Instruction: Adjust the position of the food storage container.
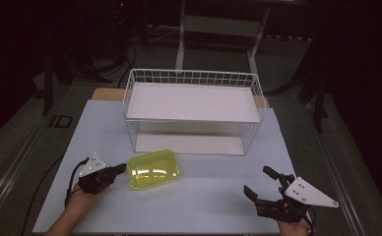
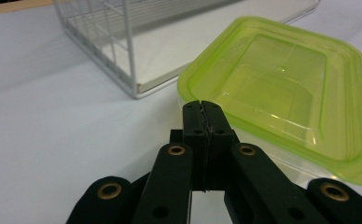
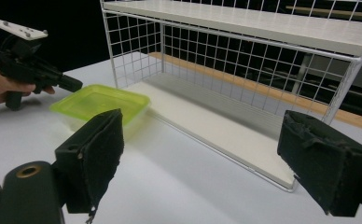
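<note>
A clear box with a yellow-green lid (image 1: pixel 153 169) lies on the white table in front of the wire rack (image 1: pixel 191 110). My left gripper (image 1: pixel 121 168) is shut with nothing in it, its tips right at the lid's left edge. In the left gripper view the closed tips (image 2: pixel 202 106) sit at the rim of the lid (image 2: pixel 281 88); I cannot tell whether they touch it. My right gripper (image 1: pixel 258 183) stands wide open near the table's front right, well apart from the box (image 3: pixel 102 103). From the right gripper view, the left gripper (image 3: pixel 74 84) points at the box.
The white wire rack has a top shelf (image 3: pixel 244 21) and a bottom shelf (image 3: pixel 216 126), both bare. The table top (image 1: pixel 204 201) ends close behind my hands. Dark floor and stand legs (image 1: pixel 181 34) lie beyond the rack.
</note>
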The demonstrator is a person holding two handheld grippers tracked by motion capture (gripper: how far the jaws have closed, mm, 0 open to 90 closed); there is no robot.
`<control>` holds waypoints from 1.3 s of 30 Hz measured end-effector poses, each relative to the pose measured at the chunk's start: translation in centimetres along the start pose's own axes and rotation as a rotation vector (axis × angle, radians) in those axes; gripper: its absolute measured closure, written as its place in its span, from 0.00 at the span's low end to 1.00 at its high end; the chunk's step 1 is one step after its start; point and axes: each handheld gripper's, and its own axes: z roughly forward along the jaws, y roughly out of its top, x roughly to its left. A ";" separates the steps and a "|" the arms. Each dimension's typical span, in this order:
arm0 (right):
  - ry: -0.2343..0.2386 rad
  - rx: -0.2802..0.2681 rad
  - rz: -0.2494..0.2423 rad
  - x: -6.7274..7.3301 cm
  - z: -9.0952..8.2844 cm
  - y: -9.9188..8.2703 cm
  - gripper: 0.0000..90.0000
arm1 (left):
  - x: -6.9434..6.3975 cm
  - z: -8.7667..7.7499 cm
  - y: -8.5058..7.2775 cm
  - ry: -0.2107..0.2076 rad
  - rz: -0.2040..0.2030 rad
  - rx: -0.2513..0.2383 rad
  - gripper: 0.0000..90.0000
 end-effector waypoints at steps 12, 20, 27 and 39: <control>0.004 0.004 0.003 0.0 0.0 -0.1 0.16 | -0.3 -1.1 -0.1 0.028 -0.022 0.074 1.00; 0.011 0.007 0.004 0.1 0.1 0.0 0.16 | -0.7 -0.2 -0.1 -0.009 -0.053 0.053 1.00; 0.010 0.012 0.011 -0.1 0.0 -0.2 0.16 | -0.9 0.8 0.4 -0.015 -0.032 0.041 1.00; 0.018 0.019 -0.003 0.1 0.1 -0.3 0.16 | -1.7 3.7 1.7 -0.035 -0.025 0.023 1.00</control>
